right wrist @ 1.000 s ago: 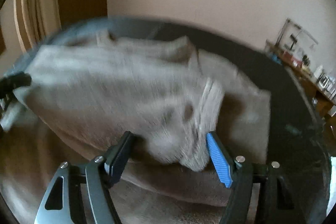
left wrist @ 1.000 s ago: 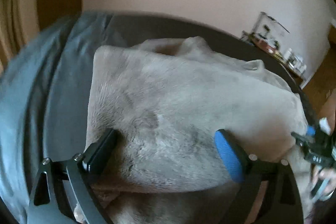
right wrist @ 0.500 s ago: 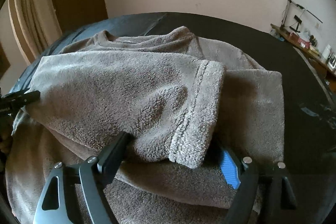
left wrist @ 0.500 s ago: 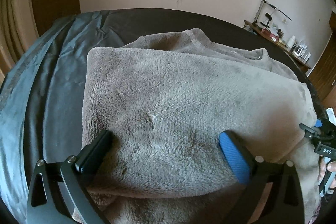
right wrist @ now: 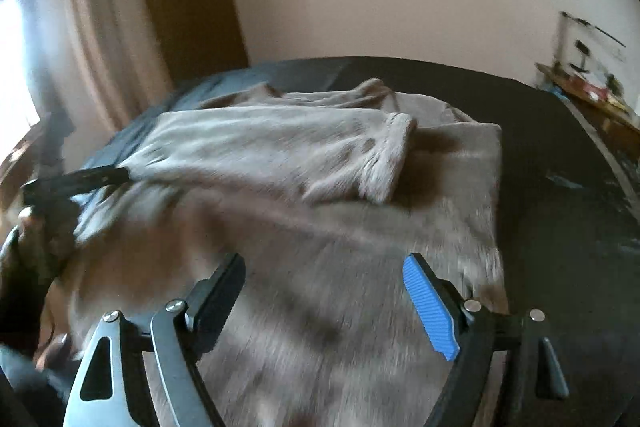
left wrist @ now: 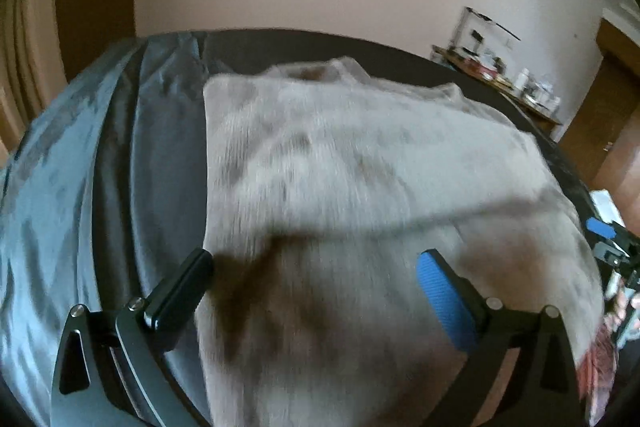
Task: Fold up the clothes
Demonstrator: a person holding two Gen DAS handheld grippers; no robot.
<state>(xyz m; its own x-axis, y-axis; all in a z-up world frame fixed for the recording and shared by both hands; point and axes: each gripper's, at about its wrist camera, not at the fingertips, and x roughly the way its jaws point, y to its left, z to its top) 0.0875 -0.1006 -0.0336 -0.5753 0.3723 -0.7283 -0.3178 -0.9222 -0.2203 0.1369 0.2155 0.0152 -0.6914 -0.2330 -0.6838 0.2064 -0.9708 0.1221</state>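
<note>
Fleece top (right wrist: 320, 195), grey-brown, fuzzy, sleeve (right wrist: 280, 147) folded across, w/ ribbed cuff (right wrist: 390, 159).

A grey fleece garment (left wrist: 360, 187) is seen spread, partly folded, over a dark bed (left wrist: 168, 163). The left claw (left wrist: 316, 283) is held wide apart above it, nothing gripped.

Bare dark bed (right wrist: 560, 227) right — folded fleece (right wrist: 320, 227) fills the middle

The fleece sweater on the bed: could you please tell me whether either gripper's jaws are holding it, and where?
Neither holds the fleece sweater; both grippers' jaws stand open above it.
</note>
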